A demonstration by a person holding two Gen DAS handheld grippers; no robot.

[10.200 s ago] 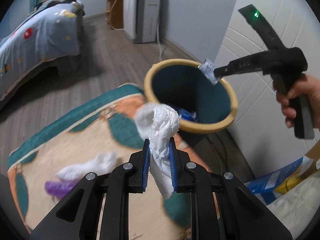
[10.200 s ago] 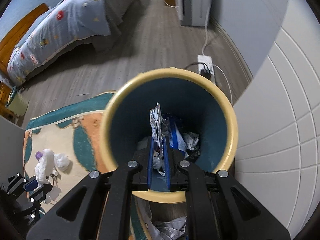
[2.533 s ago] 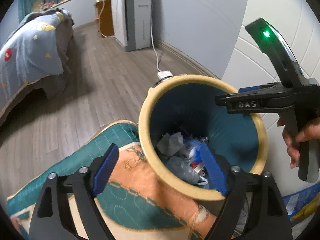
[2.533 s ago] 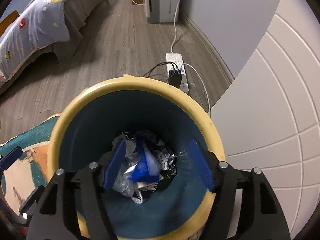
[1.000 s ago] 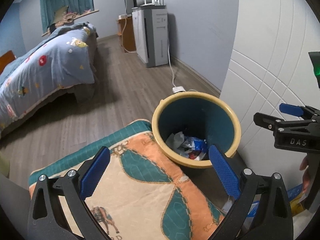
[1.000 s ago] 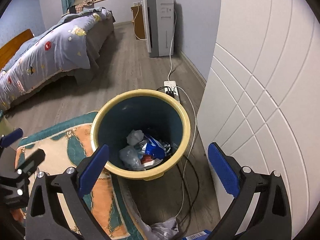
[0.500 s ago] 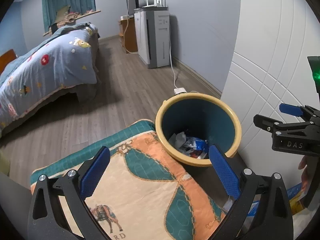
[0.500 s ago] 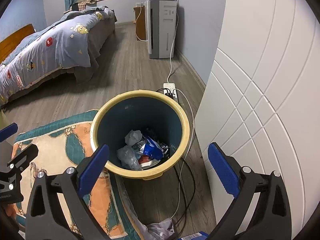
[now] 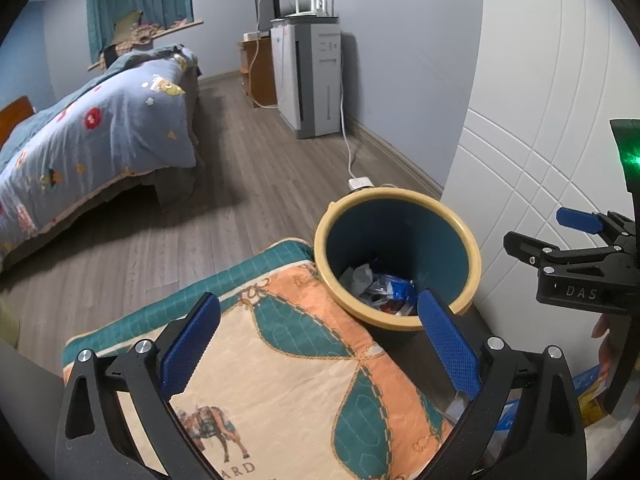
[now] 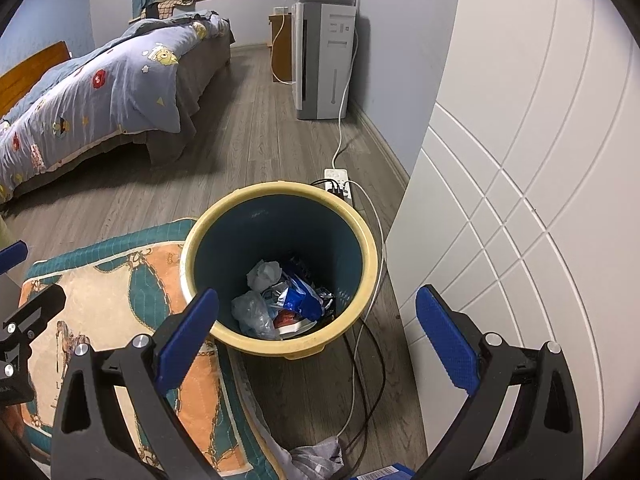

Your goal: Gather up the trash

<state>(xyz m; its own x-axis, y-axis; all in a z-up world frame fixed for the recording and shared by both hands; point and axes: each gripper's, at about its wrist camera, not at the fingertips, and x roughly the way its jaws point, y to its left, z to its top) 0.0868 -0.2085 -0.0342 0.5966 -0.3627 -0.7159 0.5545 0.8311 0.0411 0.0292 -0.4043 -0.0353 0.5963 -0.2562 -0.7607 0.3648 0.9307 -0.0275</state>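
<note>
At nine o'clock in your right wrist view, the rug [image 10: 100,312] shows no scraps on the part you can see. Your left gripper [image 9: 316,340] hangs over it with jaws spread wide and nothing between them. Toward twelve o'clock stands the bin [image 10: 372,264], touching the rug's edge, the trash [image 10: 280,296] resting at its bottom. Your right gripper [image 10: 316,340], at three o'clock, likewise gapes empty; I judge both are released because the drop is done.

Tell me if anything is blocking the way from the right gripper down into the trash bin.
Nothing visible does. The right gripper is open and empty above the trash bin, whose mouth is uncovered, with wrappers only at the bottom.
</note>
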